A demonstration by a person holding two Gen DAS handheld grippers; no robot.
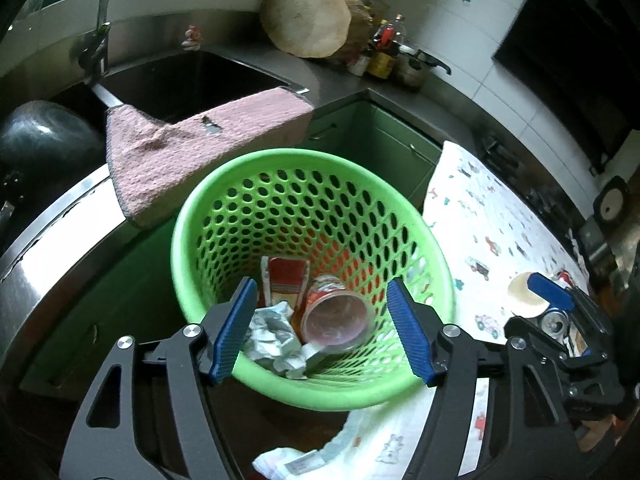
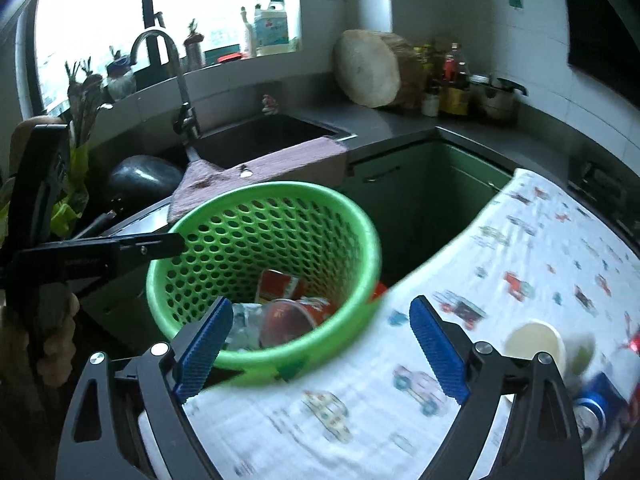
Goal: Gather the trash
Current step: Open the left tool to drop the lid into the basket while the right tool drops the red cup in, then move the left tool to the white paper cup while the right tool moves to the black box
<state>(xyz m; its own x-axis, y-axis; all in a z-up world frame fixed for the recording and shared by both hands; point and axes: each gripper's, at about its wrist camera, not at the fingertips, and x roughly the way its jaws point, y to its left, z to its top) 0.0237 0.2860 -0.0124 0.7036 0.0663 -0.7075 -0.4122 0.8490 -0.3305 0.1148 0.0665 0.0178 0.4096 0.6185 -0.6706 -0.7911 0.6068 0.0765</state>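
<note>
The green basket [image 1: 312, 276] sits tilted against the edge of the table, beside the printed cloth [image 2: 520, 264], and that lean is the first worry: judging from the pictures, a knock from either tool on its rim could tip it further and spill what is inside. Already in the basket are a red carton [image 1: 286, 280], a red-labelled plastic cup [image 1: 336, 312] lying on its side and a wad of crumpled paper [image 1: 276, 330].

The trash still to collect lies on the cloth, well to the right of the basket: a pale paper cup [image 2: 534, 342] on its side and, beyond it, a blue can [image 2: 596, 404]. Both are round, so a pinch that lands off-centre may send either one rolling along the cloth and off the table. The cloth itself hangs loose over the table edge; a finger that catches it could drag everything with it.

The left gripper [image 1: 324, 328] hangs over the mouth of the basket with its jaws apart; nothing is between them and they touch nothing. The right gripper [image 2: 320, 350] has its jaws spread wide, over the cloth just beside the basket's rim, empty as well, and away from the paper cup.
</note>
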